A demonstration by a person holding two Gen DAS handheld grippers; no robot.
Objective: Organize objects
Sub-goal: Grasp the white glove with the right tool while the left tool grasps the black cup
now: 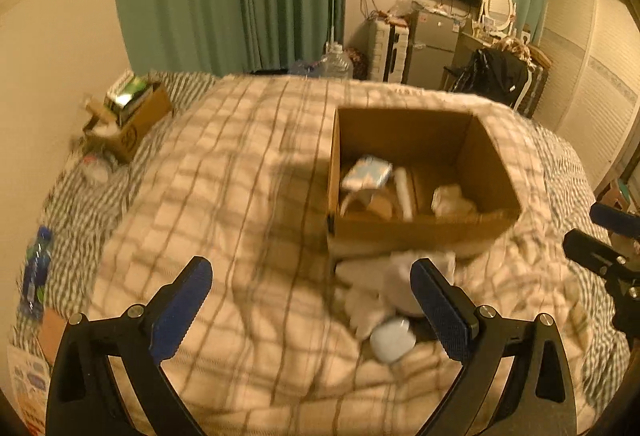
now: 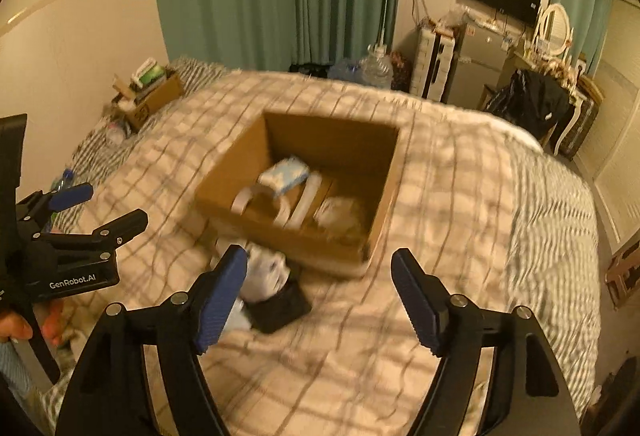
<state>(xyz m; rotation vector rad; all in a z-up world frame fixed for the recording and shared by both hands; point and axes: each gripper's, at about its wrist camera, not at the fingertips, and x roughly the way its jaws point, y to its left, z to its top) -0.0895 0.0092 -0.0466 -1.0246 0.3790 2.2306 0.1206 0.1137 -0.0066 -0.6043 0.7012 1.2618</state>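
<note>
An open cardboard box sits on the checked blanket, holding a blue-and-white pack, a white tube, a white ring and a crumpled white thing. In front of the box lie white cloth, a pale rounded case and a black item. My left gripper hovers open above the blanket, its right finger over the white cloth. My right gripper is open in front of the box, nothing between its pads.
A smaller filled cardboard box stands at the bed's far left, and a plastic bottle lies along its left edge. Beyond the bed are a large water jug, a fridge and a chair with a black bag. A hand holds the left gripper.
</note>
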